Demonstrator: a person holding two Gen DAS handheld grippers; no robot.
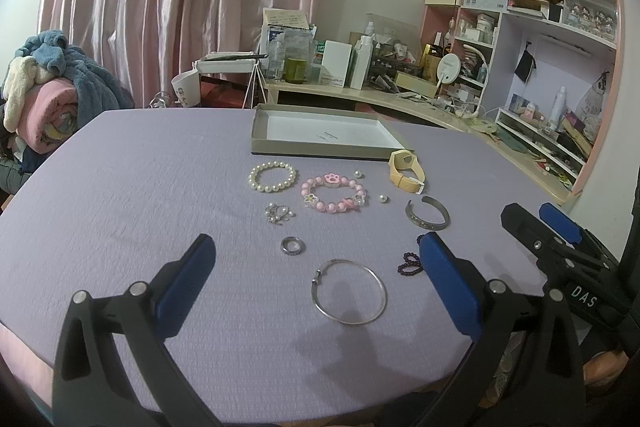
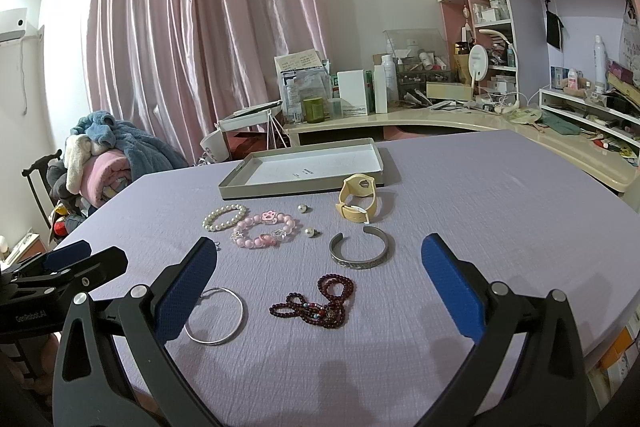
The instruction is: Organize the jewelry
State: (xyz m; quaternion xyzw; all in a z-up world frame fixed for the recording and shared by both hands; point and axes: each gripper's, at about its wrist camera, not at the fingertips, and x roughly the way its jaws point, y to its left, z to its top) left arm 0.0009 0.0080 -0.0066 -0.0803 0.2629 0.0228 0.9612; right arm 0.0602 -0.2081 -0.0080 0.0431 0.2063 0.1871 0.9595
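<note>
Jewelry lies spread on a lilac tablecloth point(image 1: 120, 187) before a shallow grey tray point(image 1: 320, 147) point(image 2: 236, 187). In the left wrist view I see a pearl bracelet point(image 1: 273, 177), a pink bead bracelet point(image 1: 333, 193), a yellow watch point(image 1: 406, 175), a silver cuff point(image 1: 427, 213), a small ring point(image 1: 293, 246) and a thin silver bangle point(image 1: 349, 291). My left gripper point(image 1: 316, 267) hangs open above the bangle. My right gripper point(image 2: 320, 267) stands open over dark red beads point(image 2: 320, 301), near the cuff point(image 2: 359, 251) and bangle point(image 2: 216, 317). Neither holds anything.
Two loose pearl studs point(image 2: 303, 208) point(image 2: 309, 232) and a small earring cluster point(image 1: 277, 213) lie among the bracelets. A cluttered desk point(image 2: 440, 119) and shelves point(image 1: 540, 7) stand behind the table. A chair piled with blankets point(image 1: 48, 87) is at the left.
</note>
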